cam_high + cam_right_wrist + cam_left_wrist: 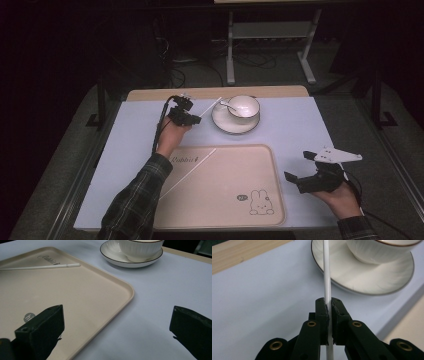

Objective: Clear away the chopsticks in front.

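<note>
Left tool clamped on a thin white chopstick near the saucer; right tool waiting, jaws apart.

The desk (pixel 300 125) carried a beige tray (pixel 260 170) that held one chopstick (pixel 187 172) lying slantwise, and a saucer (pixel 220 122) that held a cup (pixel 245 106) with a spoon (pixel 226 105) in it. The left tool (pixel 192 119) pinched the second chopstick (pixel 327 277) near one end, so the long free part could swing and strike the cup or the saucer rim, or the smooth stick could slide between the pads. The right tool (pixel 300 167) stood wide open beside the tray, holding nothing.
</note>
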